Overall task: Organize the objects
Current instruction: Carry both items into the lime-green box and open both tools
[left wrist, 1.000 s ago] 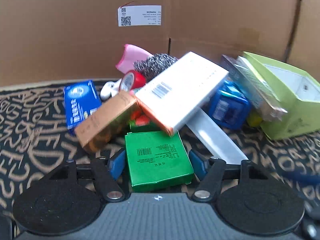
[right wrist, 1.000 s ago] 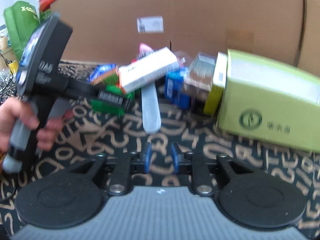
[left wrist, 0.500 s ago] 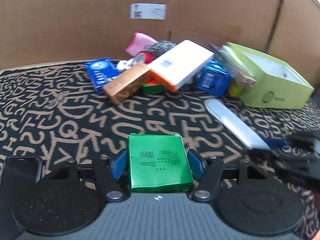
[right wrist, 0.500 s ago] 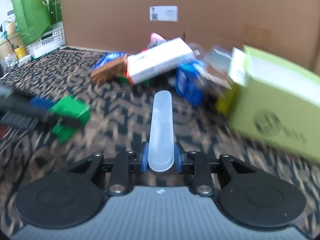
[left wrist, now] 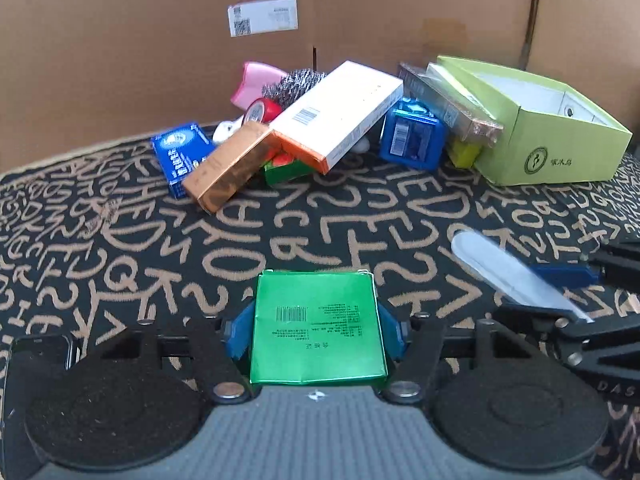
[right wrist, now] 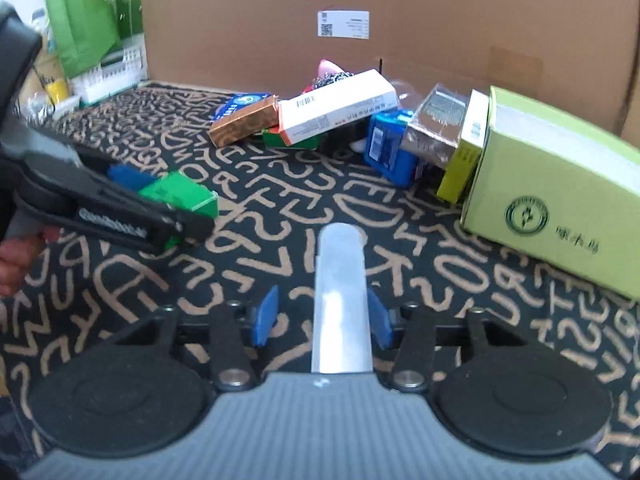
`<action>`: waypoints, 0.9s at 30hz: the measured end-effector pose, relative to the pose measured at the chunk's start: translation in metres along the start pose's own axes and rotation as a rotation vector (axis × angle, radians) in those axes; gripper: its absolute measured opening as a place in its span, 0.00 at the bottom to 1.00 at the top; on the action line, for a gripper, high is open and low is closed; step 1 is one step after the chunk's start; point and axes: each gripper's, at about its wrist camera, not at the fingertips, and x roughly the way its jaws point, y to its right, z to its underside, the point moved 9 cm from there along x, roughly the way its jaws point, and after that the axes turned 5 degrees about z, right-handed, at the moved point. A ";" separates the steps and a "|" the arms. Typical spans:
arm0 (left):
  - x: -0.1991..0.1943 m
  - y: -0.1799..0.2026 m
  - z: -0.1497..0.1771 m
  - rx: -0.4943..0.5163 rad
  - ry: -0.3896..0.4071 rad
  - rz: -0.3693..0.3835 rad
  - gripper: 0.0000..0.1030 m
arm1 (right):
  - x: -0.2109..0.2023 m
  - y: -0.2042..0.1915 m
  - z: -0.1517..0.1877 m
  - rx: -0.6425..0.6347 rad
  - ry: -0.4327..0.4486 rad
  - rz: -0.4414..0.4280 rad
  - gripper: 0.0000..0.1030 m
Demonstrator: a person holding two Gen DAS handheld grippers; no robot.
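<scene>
My left gripper (left wrist: 316, 330) is shut on a flat green box (left wrist: 316, 330), held near the front of the patterned mat; it also shows in the right wrist view (right wrist: 180, 196). My right gripper (right wrist: 322, 318) has its jaws parted around a long translucent white case (right wrist: 340, 300) that lies between the blue pads; the left pad stands clear of it. The case also shows in the left wrist view (left wrist: 508, 272). A pile of boxes sits at the back: a white-and-orange box (left wrist: 340, 116), a copper box (left wrist: 228, 172), two blue boxes (left wrist: 412, 140).
An open lime-green carton (left wrist: 552, 148) stands at the back right. A cardboard wall (left wrist: 160, 40) closes the back. A pink item (left wrist: 252, 84) and a steel scourer (left wrist: 296, 84) lie behind the pile. A dark phone (left wrist: 36, 364) lies at the front left. Green bags (right wrist: 84, 24) stand far left.
Both grippers pulled back from the pile, the left carrying the green box, the right the translucent case. The right jaws have since parted around the case.
</scene>
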 end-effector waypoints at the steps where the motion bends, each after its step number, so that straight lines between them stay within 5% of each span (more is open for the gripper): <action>1: -0.001 0.002 -0.001 0.008 -0.002 0.001 0.62 | -0.003 0.003 0.002 0.006 0.004 0.011 0.26; 8: -0.018 0.057 -0.040 0.086 0.075 0.148 0.62 | -0.044 0.050 -0.001 0.123 0.078 0.063 0.26; 18: -0.025 0.155 -0.169 0.105 0.264 0.404 0.62 | -0.093 0.167 -0.096 0.208 0.293 0.251 0.26; 22: 0.013 0.171 -0.211 0.058 0.290 0.377 0.62 | -0.054 0.213 -0.126 0.162 0.225 0.330 0.26; 27: 0.077 0.188 -0.224 0.093 0.239 0.332 0.62 | 0.005 0.249 -0.132 0.098 0.142 0.345 0.26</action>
